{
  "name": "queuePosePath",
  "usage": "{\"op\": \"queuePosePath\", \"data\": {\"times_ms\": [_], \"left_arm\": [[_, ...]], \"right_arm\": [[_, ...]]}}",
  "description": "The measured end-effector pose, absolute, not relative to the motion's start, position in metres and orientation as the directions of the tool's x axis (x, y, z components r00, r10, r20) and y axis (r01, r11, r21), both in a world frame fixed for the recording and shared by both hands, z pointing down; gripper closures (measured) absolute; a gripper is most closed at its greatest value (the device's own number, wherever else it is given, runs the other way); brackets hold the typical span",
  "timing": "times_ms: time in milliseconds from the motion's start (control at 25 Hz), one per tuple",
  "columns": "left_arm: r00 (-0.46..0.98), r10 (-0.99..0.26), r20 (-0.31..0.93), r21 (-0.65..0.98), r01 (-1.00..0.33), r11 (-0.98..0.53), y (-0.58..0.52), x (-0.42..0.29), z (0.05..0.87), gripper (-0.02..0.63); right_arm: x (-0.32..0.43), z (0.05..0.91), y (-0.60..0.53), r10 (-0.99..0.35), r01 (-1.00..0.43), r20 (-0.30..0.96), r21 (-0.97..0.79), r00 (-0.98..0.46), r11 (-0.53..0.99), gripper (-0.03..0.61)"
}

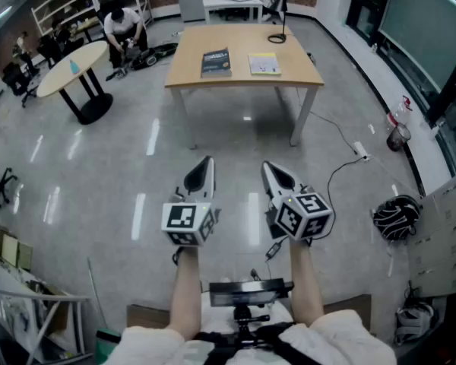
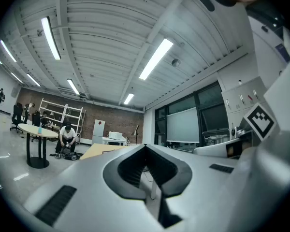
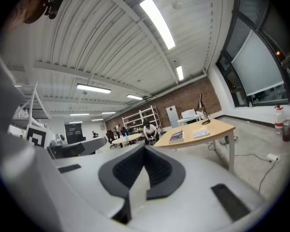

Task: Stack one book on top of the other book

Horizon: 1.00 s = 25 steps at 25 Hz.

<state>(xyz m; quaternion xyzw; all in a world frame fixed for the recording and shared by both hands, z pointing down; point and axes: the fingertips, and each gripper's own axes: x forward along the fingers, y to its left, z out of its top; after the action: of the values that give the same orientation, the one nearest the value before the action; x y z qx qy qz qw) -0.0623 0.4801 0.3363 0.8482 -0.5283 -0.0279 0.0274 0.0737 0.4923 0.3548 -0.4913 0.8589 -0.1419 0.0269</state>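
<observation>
Closed left gripper [image 1: 205,164], closed right gripper [image 1: 268,167], glossy floor [image 1: 121,158], wooden table [image 1: 243,44]

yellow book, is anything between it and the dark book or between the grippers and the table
Nothing visible. Only bare table separates the yellow book from the dark book. The lamp stands at the far corner, off that path. Open floor lies between the table and the left gripper and right gripper, both shut.

The left hand-held gripper [image 1: 207,162] and right hand-held gripper [image 1: 268,166] wear smooth, matt pale-grey plastic shells, and their pads [image 2: 130,170] are dark and ribbed. Ahead of them the floor [image 1: 235,131] is polished grey and glossy, mirroring the ceiling lights. Beyond it the tabletop [image 1: 292,71] looks like pale, matt wood.
</observation>
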Motion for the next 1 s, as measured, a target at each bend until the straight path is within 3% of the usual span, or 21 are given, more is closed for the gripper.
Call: {"op": "queuePosePath", "data": {"times_ms": [280, 440, 640, 1000], "left_arm": [[0.432, -0.9, -0.049, 0.08, -0.897, -0.435, 0.475, -0.068, 0.341, 0.606], [0.484, -0.872, -0.07, 0.2, -0.85, -0.488, 0.479, -0.06, 0.35, 0.606], [0.527, -0.85, 0.007, 0.074, -0.848, -0.526, 0.49, -0.039, 0.356, 0.606], [0.431, -0.902, -0.017, 0.156, -0.89, -0.428, 0.467, -0.06, 0.378, 0.606]], "right_arm": [[0.069, 0.356, 0.492, -0.855, -0.84, 0.087, -0.26, -0.511, 0.475, 0.577], [0.056, 0.364, 0.5, -0.826, -0.823, 0.117, -0.236, -0.551, 0.516, 0.577], [0.053, 0.38, 0.51, -0.808, -0.817, 0.151, -0.214, -0.569, 0.535, 0.578], [0.069, 0.375, 0.487, -0.804, -0.786, 0.107, -0.322, -0.585, 0.528, 0.578]]}}
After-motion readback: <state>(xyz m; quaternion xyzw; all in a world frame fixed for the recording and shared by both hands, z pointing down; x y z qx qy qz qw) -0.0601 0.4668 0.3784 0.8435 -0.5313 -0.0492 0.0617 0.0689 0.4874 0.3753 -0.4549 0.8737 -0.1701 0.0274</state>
